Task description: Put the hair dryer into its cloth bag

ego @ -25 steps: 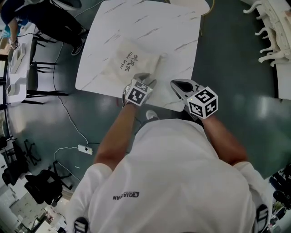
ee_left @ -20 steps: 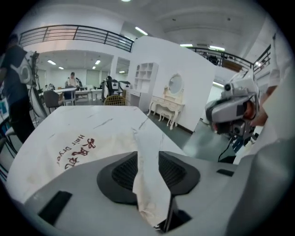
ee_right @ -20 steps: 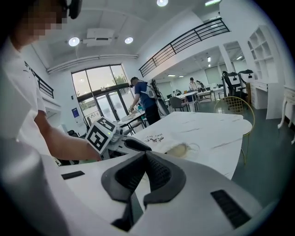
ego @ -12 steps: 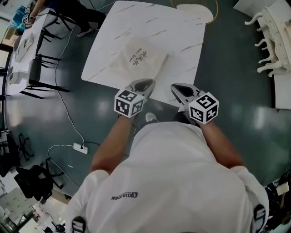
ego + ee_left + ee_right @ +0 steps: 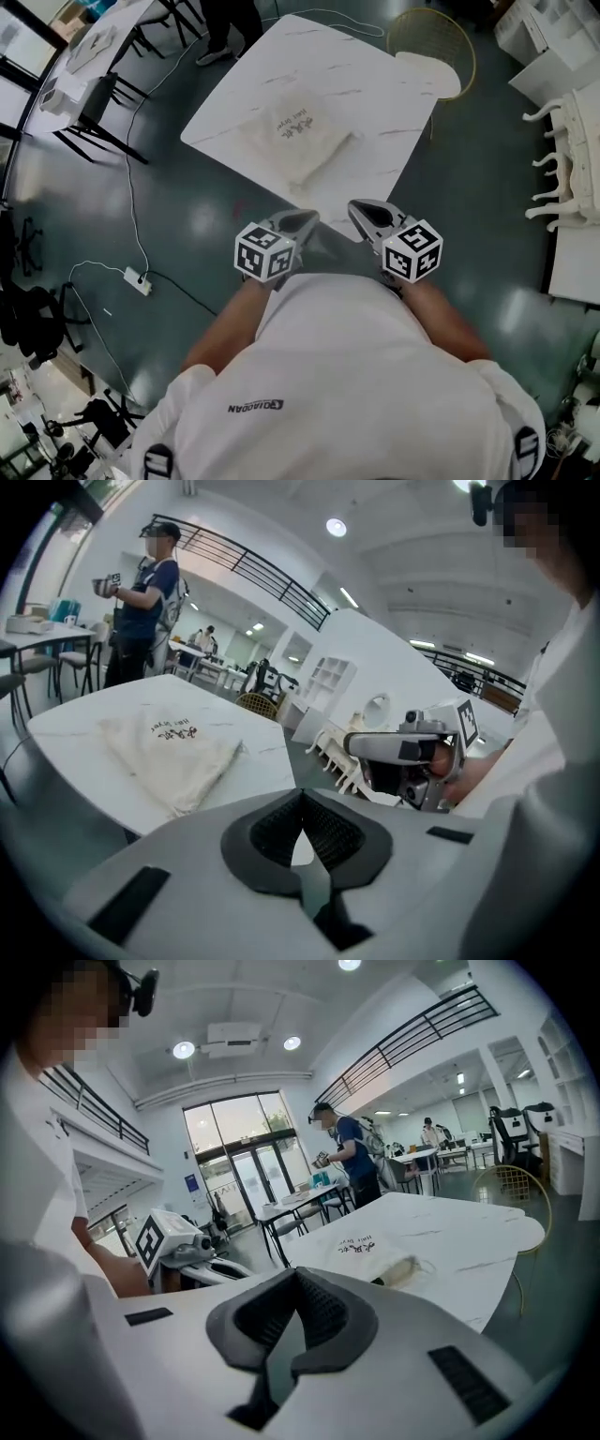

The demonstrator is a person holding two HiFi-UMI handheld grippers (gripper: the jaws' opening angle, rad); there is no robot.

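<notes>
- On the marble table [image 5: 375, 89], near its middle, lies the cloth bag [image 5: 302, 142], plump and printed side up. No hair dryer shows apart from it, so I judge it is already inside.
- The bag looks nearly square in the head view, so I cannot fix its long axis. Its mouth end seems to face about 3 o'clock.
- From the left gripper [image 5: 302, 221] the bag lies at 12 o'clock, well apart. This gripper's jaws have just been closing and meet on nothing.
- From the right gripper [image 5: 362, 210] the bag sits at about 11 o'clock — a little farther. Its jaws are together too, empty.
- Any further reach would favour the left hand — it is nearer and faces the bag squarely.
</notes>
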